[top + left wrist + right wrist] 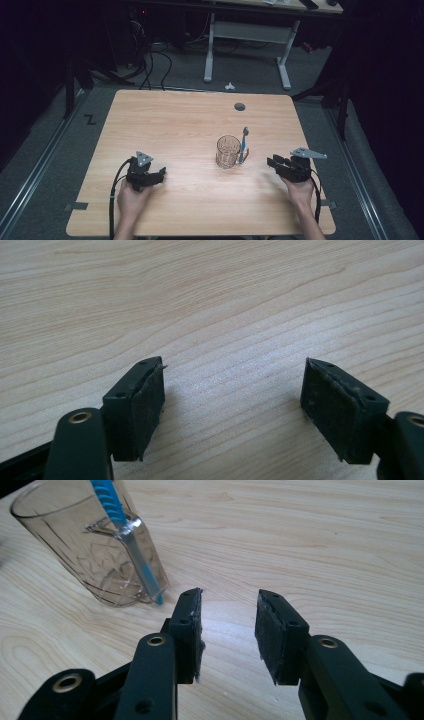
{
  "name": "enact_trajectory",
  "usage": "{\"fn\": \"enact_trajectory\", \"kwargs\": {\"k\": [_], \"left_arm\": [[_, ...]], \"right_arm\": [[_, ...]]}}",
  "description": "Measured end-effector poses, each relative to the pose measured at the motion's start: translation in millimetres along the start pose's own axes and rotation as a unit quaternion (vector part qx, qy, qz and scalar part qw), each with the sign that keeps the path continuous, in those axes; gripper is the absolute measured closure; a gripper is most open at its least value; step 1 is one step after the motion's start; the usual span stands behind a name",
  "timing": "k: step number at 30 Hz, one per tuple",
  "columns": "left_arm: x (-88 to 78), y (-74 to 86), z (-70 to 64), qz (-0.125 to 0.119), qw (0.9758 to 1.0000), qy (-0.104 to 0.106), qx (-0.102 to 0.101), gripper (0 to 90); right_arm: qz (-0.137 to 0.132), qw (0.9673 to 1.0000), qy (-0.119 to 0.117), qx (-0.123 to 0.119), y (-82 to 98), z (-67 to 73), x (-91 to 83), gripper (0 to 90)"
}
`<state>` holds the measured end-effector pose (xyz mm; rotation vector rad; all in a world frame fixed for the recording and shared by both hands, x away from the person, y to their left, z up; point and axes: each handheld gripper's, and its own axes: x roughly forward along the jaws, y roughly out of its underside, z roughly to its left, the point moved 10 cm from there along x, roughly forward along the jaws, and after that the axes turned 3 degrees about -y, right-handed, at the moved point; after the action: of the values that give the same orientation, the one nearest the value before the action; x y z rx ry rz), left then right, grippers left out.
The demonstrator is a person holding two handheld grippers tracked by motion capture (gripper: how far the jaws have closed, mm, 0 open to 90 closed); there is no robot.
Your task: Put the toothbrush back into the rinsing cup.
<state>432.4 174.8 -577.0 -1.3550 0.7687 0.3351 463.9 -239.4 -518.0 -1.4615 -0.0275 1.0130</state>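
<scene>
A clear glass mug (228,151) stands on the wooden table (175,125), right of centre. A blue toothbrush (244,142) stands upright at the mug's right side, head up. In the right gripper view the toothbrush (146,571) passes through the handle of the mug (75,545) and its tip rests on the table. My right gripper (271,161) lies to the right of the mug, pointing at it. It (229,600) is open and apart from the mug, with nothing between the jaws. My left gripper (161,174) rests on the table left of the mug. It (235,375) is wide open over bare wood.
A round cable hole (240,106) sits in the tabletop behind the mug. Beyond the far edge stand the white legs of another desk (284,65), and cables (150,65) lie on the dark floor. Bare tabletop lies between the two grippers and behind the left one.
</scene>
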Motion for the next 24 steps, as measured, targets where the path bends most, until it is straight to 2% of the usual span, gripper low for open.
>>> {"fn": "enact_trajectory", "kwargs": {"k": [7,14,24], "left_arm": [[0.0,0.0,0.0,0.000,1.0000,0.000,0.000,26.1],[0.0,0.0,0.0,0.000,1.0000,0.000,0.000,26.1],[0.0,0.0,0.0,0.000,1.0000,0.000,0.000,26.1]], "right_arm": [[0.004,0.9999,0.010,-0.005,2.1,-4.3,0.2,63.3],[0.013,0.9997,0.018,0.007,12.0,-11.5,6.0,63.3],[0.023,0.9992,0.033,0.010,20.3,-22.7,9.9,61.9]]}}
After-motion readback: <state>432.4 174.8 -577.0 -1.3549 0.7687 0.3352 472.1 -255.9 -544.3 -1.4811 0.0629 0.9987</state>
